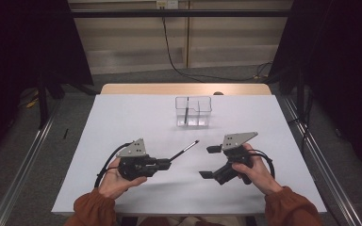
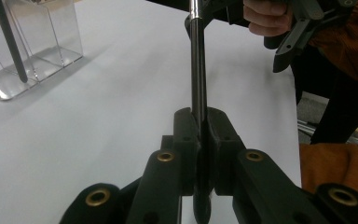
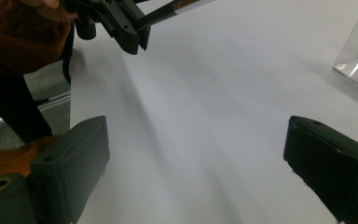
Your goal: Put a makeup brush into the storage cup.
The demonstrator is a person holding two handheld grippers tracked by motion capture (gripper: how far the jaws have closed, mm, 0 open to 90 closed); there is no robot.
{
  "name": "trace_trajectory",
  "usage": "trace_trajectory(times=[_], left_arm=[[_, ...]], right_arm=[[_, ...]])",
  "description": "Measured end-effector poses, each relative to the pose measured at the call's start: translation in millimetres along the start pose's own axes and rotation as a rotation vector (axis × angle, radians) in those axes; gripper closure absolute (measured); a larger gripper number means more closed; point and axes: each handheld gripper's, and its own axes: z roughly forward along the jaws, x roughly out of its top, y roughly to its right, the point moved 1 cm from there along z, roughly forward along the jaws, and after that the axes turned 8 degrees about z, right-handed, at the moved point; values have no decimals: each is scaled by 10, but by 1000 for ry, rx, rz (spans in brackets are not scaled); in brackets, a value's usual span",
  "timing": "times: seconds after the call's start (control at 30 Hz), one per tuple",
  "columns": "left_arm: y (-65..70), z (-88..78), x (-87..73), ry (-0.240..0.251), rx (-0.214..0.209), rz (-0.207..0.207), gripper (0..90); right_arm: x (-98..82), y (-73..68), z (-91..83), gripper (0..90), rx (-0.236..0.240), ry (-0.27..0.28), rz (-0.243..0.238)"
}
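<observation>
Black pen (image 2: 197,70) sticks out from the left gripper's (image 1: 168,163) clamped jaws; right gripper's (image 1: 209,161) jaws gape apart.

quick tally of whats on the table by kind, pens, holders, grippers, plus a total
pens: 2, one clamped in the left gripper at, one standing in the holder at
clear holder: 1
grippers: 2, the left one and the right gripper, jaws wide apart
total: 5
</observation>
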Motion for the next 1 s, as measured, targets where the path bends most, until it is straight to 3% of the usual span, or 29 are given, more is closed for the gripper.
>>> trace_trajectory(times=[0.23,0.3,0.47,0.67,0.73,0.8,0.93,1.0], left_arm=[[2,6,-5,29,6,12,838],[4,8,-7,40,7,10,838],[-5,14,-18,51,15,18,838],[16,42,-11,66,12,23,838],[21,52,-11,69,2,20,838],[24,63,-9,65,2,24,838],[33,77,-4,70,0,25,838],[34,78,-2,70,0,26,838]], right_arm=[[-1,-20,21,58,4,79,-23],[-13,-18,32,56,-1,127,-35],[-21,17,43,47,10,167,-60],[0,18,42,58,70,212,-31],[5,3,48,59,72,212,-22],[22,-14,60,80,42,202,-4],[33,-33,64,54,109,230,9],[47,-48,65,59,119,238,11]])
